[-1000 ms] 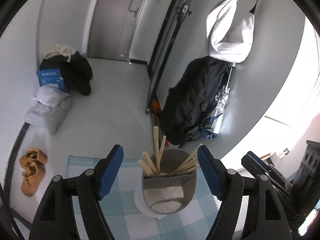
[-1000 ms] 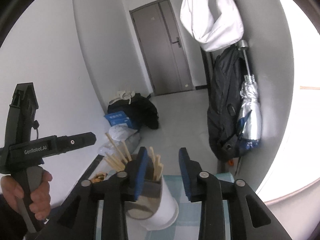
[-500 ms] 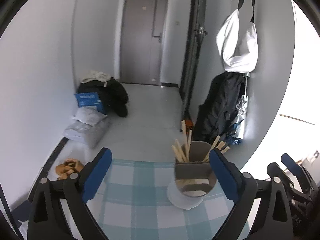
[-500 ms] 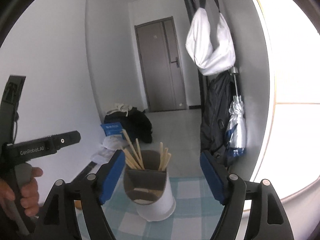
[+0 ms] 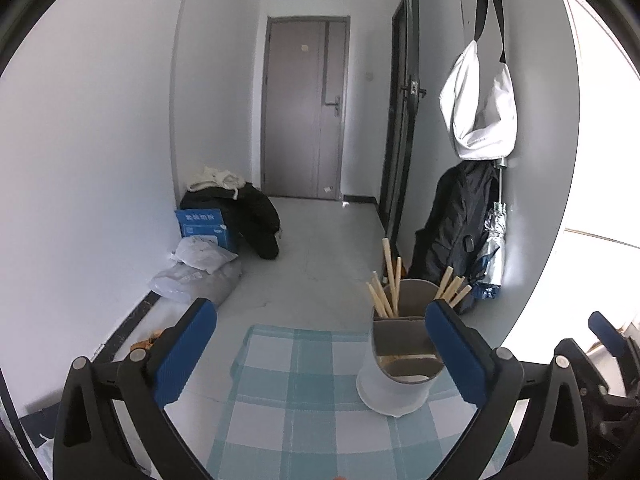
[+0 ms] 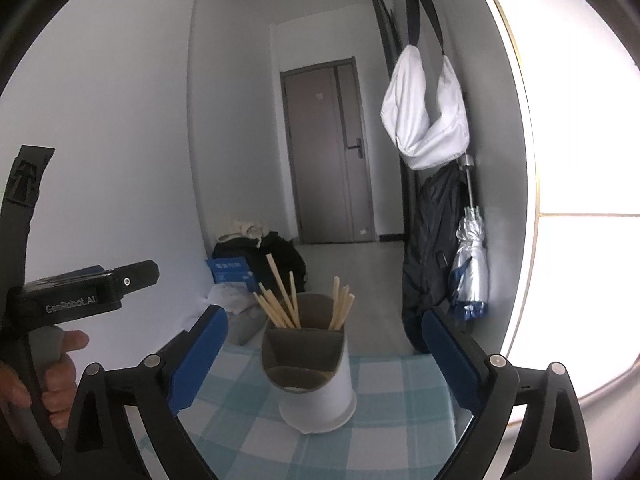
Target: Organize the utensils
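Observation:
A white and grey utensil holder (image 5: 400,364) stands on the blue checked tablecloth (image 5: 296,400), with several wooden chopsticks (image 5: 386,284) upright in its back compartment. It also shows in the right wrist view (image 6: 310,364) with its chopsticks (image 6: 280,296). My left gripper (image 5: 320,356) is open and empty, the holder just inside its right finger. My right gripper (image 6: 324,360) is open and empty, the holder centred between its fingers and beyond them. The left gripper's body (image 6: 80,296) shows at the left of the right wrist view, held by a hand.
The table's far edge lies just behind the holder. Beyond it are a floor with bags and a blue box (image 5: 204,228), a dark jacket, a white bag (image 5: 480,112) and a folded umbrella (image 6: 470,256) hung on the right wall, and a grey door (image 5: 306,108).
Both grippers have drawn back from the holder and opened wide. The right gripper's jaws, narrow a second ago, now stand far apart. The holder has stayed in place.

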`<state>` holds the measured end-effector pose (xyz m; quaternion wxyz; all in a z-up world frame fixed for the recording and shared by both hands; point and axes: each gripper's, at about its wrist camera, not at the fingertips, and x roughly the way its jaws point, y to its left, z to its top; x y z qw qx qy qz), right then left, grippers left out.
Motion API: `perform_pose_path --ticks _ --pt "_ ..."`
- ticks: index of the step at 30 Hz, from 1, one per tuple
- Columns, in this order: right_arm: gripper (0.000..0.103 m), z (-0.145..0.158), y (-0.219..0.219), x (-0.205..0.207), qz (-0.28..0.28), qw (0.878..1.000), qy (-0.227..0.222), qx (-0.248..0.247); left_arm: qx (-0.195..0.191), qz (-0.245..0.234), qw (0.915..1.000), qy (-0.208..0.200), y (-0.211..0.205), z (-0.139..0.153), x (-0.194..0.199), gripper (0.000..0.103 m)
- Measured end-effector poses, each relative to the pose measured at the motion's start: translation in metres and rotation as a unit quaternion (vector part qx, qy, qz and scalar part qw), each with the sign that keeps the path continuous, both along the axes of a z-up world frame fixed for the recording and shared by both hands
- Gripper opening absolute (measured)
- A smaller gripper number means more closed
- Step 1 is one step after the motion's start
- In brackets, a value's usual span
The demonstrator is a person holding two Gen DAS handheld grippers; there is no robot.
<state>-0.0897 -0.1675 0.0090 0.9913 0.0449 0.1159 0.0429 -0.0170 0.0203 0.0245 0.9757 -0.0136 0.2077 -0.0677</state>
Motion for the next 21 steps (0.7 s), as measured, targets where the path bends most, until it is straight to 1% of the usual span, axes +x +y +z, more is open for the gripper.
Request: perform_pose_path --ticks 3,7,12,17,21 --pt "0.1 -0.004 0.0 -0.003 -0.001 1.0 -0.002 -0.001 0.01 0.006 0.9999 -0.008 0.0 -0.005 0.0 0.102" --pt "0.101 -0.009 -0.001 -0.002 -0.004 1.0 0.008 0.003 0.013 0.009 0.9998 -0.008 0.0 -0.01 -0.001 0.102" --pt "0.101 -0.01 0.0 -0.001 -0.005 1.0 0.008 -0.003 0.017 0.006 0.9998 -0.005 -0.005 -0.017 0.003 0.102" --pt "0.101 -0.017 -0.001 0.003 -0.008 1.0 0.024 0.006 0.023 0.003 0.9997 -0.01 -0.009 -0.027 0.004 0.102" --pt "0.101 -0.018 -0.001 0.004 -0.012 1.0 0.027 0.006 0.02 0.003 0.9998 0.004 -0.008 -0.034 0.009 0.102"
